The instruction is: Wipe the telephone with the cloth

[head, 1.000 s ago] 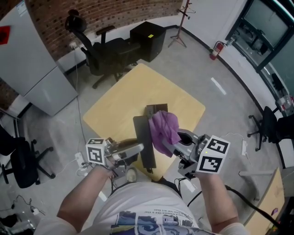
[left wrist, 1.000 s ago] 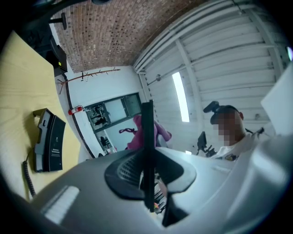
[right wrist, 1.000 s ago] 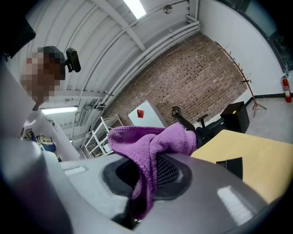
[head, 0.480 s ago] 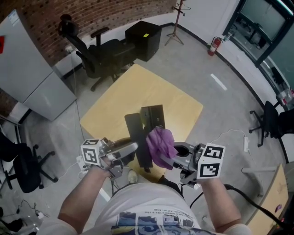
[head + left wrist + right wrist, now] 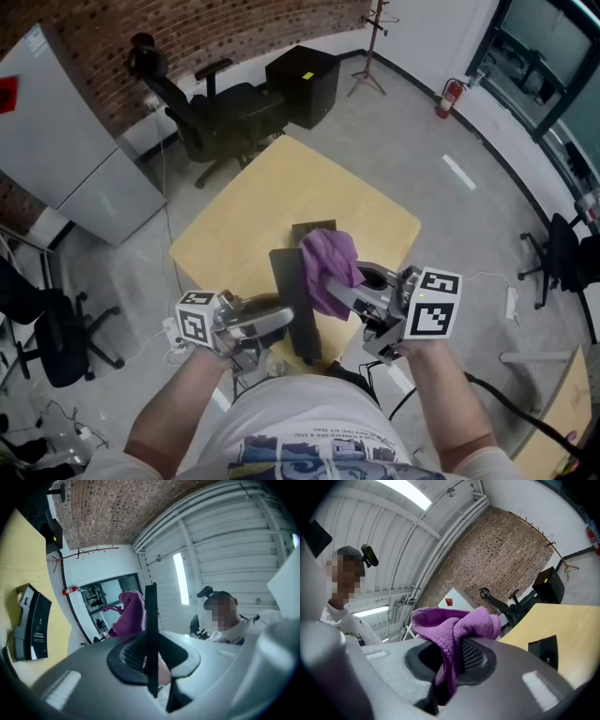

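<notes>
While tight on one handset, left tool; right tool tight on one purple cloth.

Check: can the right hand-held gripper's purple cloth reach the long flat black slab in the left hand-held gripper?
Likely yes: the purple cloth clamped in the right hand-held gripper sits beside the long flat black slab, nothing between.
</notes>
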The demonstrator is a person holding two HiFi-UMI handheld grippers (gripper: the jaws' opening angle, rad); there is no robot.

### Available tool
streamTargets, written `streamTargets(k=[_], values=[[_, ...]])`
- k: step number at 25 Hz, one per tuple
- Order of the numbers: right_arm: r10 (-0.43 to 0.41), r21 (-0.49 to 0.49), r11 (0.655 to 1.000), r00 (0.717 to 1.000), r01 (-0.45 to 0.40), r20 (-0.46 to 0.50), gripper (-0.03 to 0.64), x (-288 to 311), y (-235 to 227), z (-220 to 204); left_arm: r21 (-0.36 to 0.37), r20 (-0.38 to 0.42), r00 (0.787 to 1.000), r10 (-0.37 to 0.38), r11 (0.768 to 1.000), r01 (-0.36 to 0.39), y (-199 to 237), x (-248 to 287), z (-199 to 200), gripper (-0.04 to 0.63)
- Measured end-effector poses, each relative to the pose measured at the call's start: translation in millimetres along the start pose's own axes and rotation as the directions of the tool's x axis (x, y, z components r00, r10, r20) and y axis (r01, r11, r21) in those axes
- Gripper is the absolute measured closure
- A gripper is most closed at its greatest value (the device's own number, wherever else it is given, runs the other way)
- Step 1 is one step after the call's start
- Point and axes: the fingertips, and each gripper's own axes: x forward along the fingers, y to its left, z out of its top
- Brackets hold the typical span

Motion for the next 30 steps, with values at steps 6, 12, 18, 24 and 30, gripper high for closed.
streamTargets(k=[6,12,18,24,30], values=[[0.09,0.054,0.995,0.994,-0.087,-0.064,0.572,0,9,-25,0.028,0.035,0.999,0.026,0.999,-0.027,0,2,6,0.517],[0.141,0.075,0.989,0.978,-0.131,-0.151,0.572,-12,10,-50,0.051,0.063,0.997,0.05,0.997,-0.053,2,0,16,0.516],[0.128,0.071,0.99,0.983,-0.119,-0.132,0.572,-25,-6,-40,0.051,0.043,0.998,0.053,0.997,-0.055,2,7,9,0.517],[0.139,0.053,0.989,0.99,-0.138,-0.011,0.572,-12,-20,12,0.028,0.002,0.999,0.042,0.999,-0.042,0,18,-8,0.516],[0.264,0.119,0.957,0.964,-0.264,0.01,0.572,-4,-11,17,0.023,-0.017,1.0,0.021,1.0,-0.02,-5,32,-20,0.515]])
